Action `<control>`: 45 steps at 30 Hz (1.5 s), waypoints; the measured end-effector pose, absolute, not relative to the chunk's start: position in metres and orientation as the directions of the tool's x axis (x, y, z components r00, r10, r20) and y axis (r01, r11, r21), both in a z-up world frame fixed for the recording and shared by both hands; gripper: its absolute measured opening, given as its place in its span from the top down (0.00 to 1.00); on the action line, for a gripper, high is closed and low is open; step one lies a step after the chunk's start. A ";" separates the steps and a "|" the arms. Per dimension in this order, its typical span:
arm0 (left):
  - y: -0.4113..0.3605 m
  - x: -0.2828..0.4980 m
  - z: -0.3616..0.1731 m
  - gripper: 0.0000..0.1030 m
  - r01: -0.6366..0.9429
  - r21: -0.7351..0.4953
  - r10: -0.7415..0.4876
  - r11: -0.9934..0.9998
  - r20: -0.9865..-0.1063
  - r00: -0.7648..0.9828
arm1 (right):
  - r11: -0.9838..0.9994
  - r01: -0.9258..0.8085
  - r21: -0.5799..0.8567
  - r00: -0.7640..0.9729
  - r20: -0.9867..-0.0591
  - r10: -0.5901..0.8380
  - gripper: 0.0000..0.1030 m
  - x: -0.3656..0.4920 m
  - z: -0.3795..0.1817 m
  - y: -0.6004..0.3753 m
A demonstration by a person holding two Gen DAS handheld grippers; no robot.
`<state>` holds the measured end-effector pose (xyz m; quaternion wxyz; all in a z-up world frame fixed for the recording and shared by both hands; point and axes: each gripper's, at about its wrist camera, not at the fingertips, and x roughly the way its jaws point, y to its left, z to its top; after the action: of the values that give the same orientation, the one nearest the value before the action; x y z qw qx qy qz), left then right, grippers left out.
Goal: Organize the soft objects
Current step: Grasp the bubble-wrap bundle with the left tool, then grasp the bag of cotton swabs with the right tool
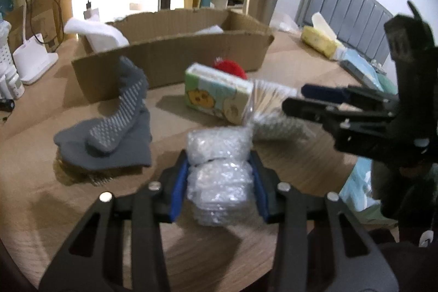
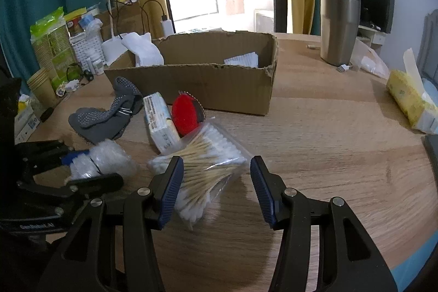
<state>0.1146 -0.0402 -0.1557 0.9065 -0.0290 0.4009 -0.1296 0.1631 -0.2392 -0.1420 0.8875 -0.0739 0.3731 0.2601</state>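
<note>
Bubble-wrap roll [image 1: 219, 174] sits pinched between the left gripper [image 1: 219, 177] pads on the wooden table [image 2: 328, 141], while the right gripper [image 2: 216, 188] hangs open over bagged cotton swabs [image 2: 202, 155]; white cloths already fill the cardboard box [image 2: 219, 81], grey socks [image 2: 109, 114] and tissue pack [image 2: 161, 125] remain.

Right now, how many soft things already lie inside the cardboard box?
2 can be seen: a white cloth draped over the left end of the box, and a white ribbed piece near its right end. The front wall may hide more.
</note>
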 end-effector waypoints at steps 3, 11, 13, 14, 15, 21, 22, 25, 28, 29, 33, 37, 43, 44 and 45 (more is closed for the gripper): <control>-0.036 0.115 -0.150 0.58 0.215 -0.165 -0.268 0.962 -0.701 0.661 | 0.863 -0.498 0.088 0.582 -0.703 0.408 0.48 0.167 -0.141 -0.239; -0.025 0.113 -0.133 0.58 0.224 -0.174 -0.283 0.959 -0.658 0.698 | 0.876 -0.472 0.098 0.580 -0.714 0.392 0.43 0.176 -0.141 -0.225; -0.023 0.112 -0.131 0.58 0.221 -0.179 -0.284 0.959 -0.654 0.701 | 0.878 -0.472 0.077 0.582 -0.721 0.376 0.42 0.175 -0.144 -0.222; -0.023 0.113 -0.131 0.58 0.218 -0.182 -0.284 0.959 -0.654 0.702 | 0.879 -0.471 0.070 0.585 -0.721 0.371 0.39 0.175 -0.146 -0.222; -0.022 0.113 -0.131 0.58 0.217 -0.185 -0.284 0.959 -0.653 0.702 | 0.883 -0.465 0.067 0.590 -0.720 0.365 0.34 0.175 -0.146 -0.224; -0.020 0.114 -0.128 0.58 0.214 -0.186 -0.283 0.959 -0.644 0.710 | 0.895 -0.430 0.114 0.575 -0.730 0.369 0.27 0.182 -0.148 -0.235; -0.021 0.114 -0.127 0.58 0.213 -0.185 -0.282 0.960 -0.643 0.712 | 0.895 -0.431 0.114 0.574 -0.730 0.370 0.27 0.182 -0.148 -0.234; -0.020 0.115 -0.124 0.58 0.210 -0.181 -0.277 0.961 -0.640 0.716 | 0.888 -0.443 0.126 0.559 -0.735 0.383 0.27 0.184 -0.149 -0.229; -0.018 0.115 -0.120 0.58 0.207 -0.178 -0.273 0.962 -0.637 0.721 | 0.884 -0.448 0.133 0.550 -0.739 0.390 0.27 0.186 -0.152 -0.224; -0.018 0.115 -0.118 0.58 0.206 -0.177 -0.271 0.963 -0.634 0.724 | 0.881 -0.453 0.138 0.548 -0.736 0.397 0.27 0.188 -0.153 -0.223; -0.016 0.117 -0.116 0.58 0.198 -0.174 -0.264 0.965 -0.632 0.729 | 0.873 -0.470 0.131 0.534 -0.745 0.399 0.27 0.190 -0.157 -0.217; -0.015 0.117 -0.116 0.58 0.196 -0.175 -0.263 0.965 -0.633 0.728 | 0.860 -0.493 0.128 0.525 -0.745 0.412 0.38 0.187 -0.159 -0.215; -0.016 0.120 -0.111 0.58 0.195 -0.169 -0.258 0.966 -0.626 0.736 | 0.847 -0.521 0.102 0.530 -0.740 0.415 0.52 0.185 -0.156 -0.214; -0.015 0.121 -0.111 0.58 0.193 -0.169 -0.256 0.967 -0.625 0.737 | 0.846 -0.524 0.101 0.530 -0.738 0.417 0.54 0.185 -0.155 -0.215; -0.015 0.121 -0.110 0.58 0.192 -0.168 -0.255 0.967 -0.624 0.738 | 0.845 -0.526 0.102 0.531 -0.737 0.419 0.55 0.185 -0.155 -0.216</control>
<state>0.1209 -0.0151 -0.1099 0.9312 -0.0463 0.3411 -0.1200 0.1848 -0.2158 -0.1548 0.8723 -0.0662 0.4018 0.2707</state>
